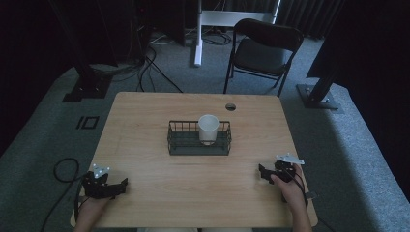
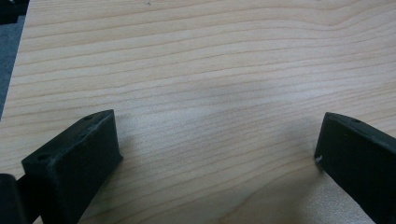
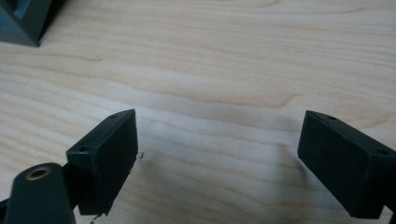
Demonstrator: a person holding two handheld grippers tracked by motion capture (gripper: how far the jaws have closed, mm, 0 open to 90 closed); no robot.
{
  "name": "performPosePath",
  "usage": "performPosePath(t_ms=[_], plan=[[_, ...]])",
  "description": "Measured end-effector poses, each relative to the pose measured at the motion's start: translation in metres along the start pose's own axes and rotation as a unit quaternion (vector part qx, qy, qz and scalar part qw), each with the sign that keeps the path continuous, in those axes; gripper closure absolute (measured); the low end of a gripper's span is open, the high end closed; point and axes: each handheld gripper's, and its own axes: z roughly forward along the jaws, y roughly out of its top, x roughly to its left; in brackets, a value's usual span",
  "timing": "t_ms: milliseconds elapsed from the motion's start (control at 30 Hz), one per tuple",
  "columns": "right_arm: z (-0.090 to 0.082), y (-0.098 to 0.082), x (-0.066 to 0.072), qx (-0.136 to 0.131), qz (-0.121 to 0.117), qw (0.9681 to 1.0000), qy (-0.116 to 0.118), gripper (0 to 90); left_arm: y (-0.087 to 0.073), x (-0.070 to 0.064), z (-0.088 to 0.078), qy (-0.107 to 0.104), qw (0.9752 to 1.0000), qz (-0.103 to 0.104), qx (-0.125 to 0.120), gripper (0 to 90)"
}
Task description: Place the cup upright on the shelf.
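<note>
A pale wooden tabletop point(image 1: 159, 193) with fine, wavy grain and rounded corners carries one dark wire basket point(image 1: 199, 138), rectangular, with thin upright bars along its long sides. One white cup point(image 1: 208, 128), smooth and slightly tapered, stands upright inside the basket toward its right half, its rim rising above the wire. A single round cable hole point(image 1: 230, 107) is cut into the tabletop near the far edge.

Two grippers rest near the person's edge, well apart from the basket. The left gripper point(image 1: 107, 185) sits at the near left corner, held by one hand point(image 1: 92, 209); seen from its own camera, the left gripper point(image 2: 217, 149) has its two matte black, blocky jaws spread wide over bare wood with nothing between them. The right gripper point(image 1: 270, 174) lies at the near right, held by the other hand point(image 1: 290, 189), with a grey three-cornered plate on top; from its own camera, the right gripper point(image 3: 218, 144) is likewise spread wide and empty, and a dark corner of the basket point(image 3: 23, 21) shows at the upper left.

Beyond the tabletop, one black folding chair point(image 1: 263, 50) stands on grey carpet.
</note>
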Motion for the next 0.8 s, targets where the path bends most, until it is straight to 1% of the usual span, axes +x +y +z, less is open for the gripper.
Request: performPosePath(t_ms=[67,100,167,233,800], plan=[[0.0002,-0.0001,0.0,0.003,-0.001,1.0,0.0,11.9,0.0,0.0,0.0,0.0,1.0,0.0,0.0,0.1],[0.0006,-0.0001,-0.0001,0.009,-0.002,1.0,0.0,11.9,0.0,0.0,0.0,0.0,1.0,0.0,0.0,0.1],[0.0013,-0.0002,0.0006,0.015,-0.013,0.9998,0.001,12.1,0.0,0.0,0.0,0.0,1.0,0.0,0.0,0.1],[0.0018,-0.0003,0.002,0.02,-0.029,0.9994,-0.003,12.1,0.0,0.0,0.0,0.0,1.0,0.0,0.0,0.1],[0.0017,-0.0003,0.0014,0.021,-0.032,0.9993,0.002,11.7,0.0,0.0,0.0,0.0,1.0,0.0,0.0,0.1]])
